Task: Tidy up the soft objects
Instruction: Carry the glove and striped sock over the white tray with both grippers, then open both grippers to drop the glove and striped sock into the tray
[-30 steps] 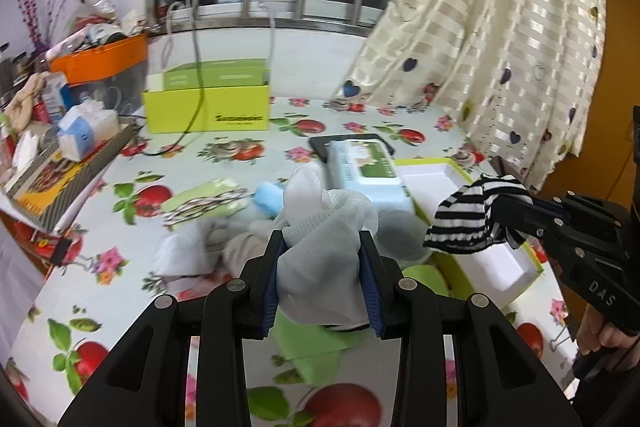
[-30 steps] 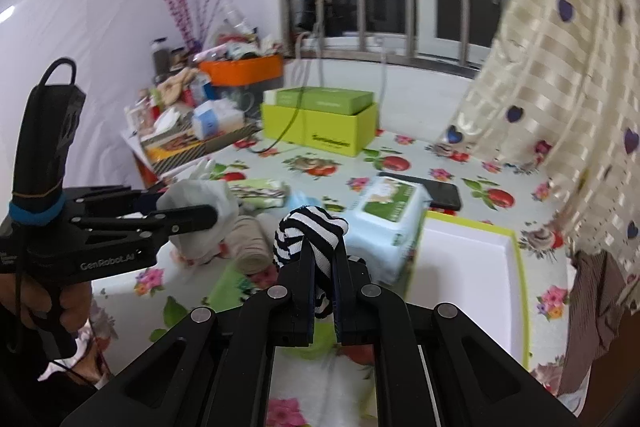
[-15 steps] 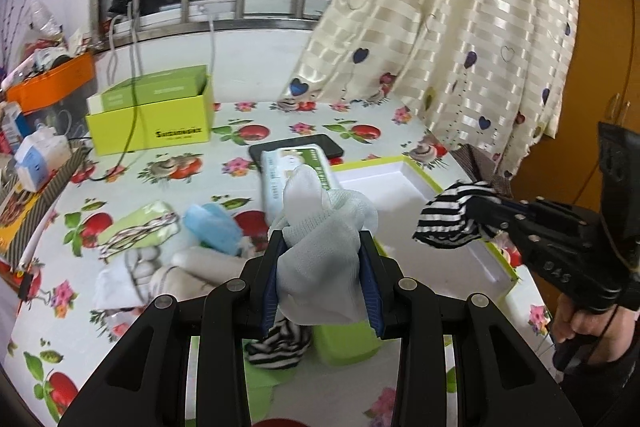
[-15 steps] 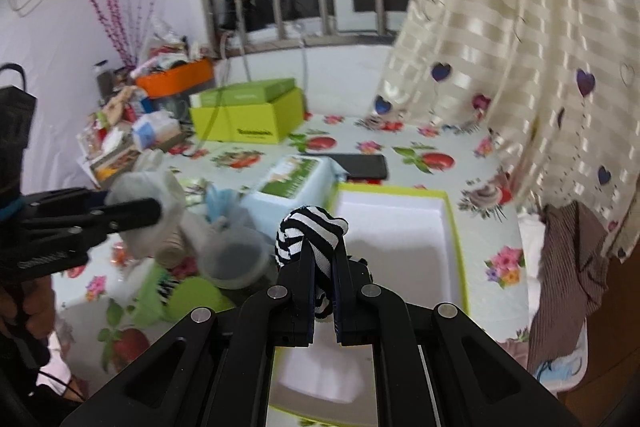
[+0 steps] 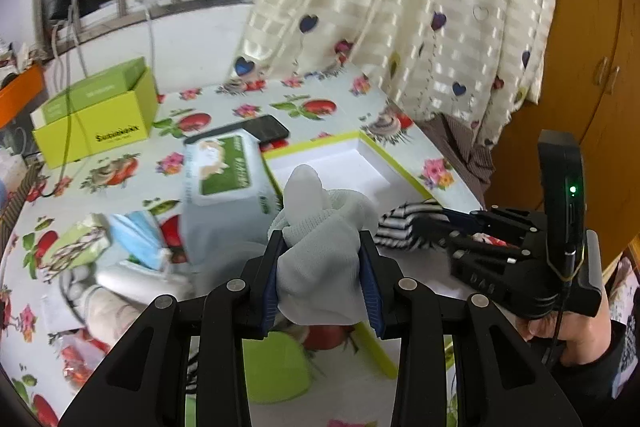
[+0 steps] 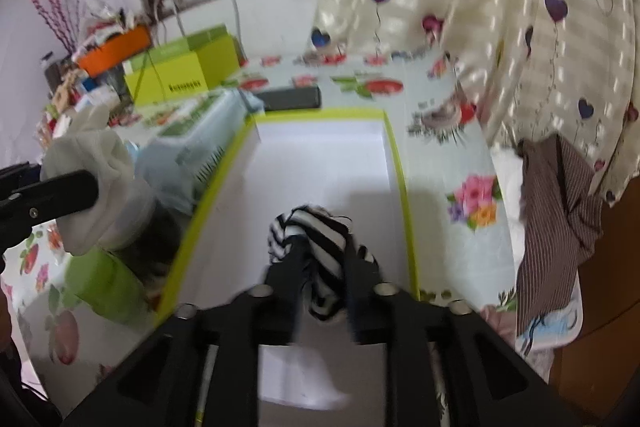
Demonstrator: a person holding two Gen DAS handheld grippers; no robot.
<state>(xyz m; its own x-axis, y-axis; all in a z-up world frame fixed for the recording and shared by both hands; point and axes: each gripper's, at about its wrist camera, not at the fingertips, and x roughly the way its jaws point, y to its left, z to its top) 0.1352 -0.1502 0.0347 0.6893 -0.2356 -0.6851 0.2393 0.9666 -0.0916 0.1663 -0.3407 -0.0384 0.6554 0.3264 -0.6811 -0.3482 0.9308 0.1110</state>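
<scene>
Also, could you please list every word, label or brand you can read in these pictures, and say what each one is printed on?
"DAS": on the body of the right gripper, seen from the left wrist.
Black word on the front of the yellow-green box: blurred, not readable with certainty.
Print on the wet wipes pack: too small and blurred to read.
Nothing else is legible in either view.

The right gripper (image 6: 322, 267) hangs over the near half of the white tray (image 6: 320, 163) with the lime-green rim, its jaws opening, and the black-and-white striped sock (image 6: 316, 231) sits between them, bunched up. At the left edge, the left gripper (image 6: 48, 193) holds a pale grey bundle of socks (image 6: 96, 187) just outside the tray's left rim. A wet-wipes pack (image 6: 196, 135) lies along that rim, and a dark phone (image 6: 288, 98) lies beyond the tray's far end on the flowered counter (image 6: 448, 155).
</scene>
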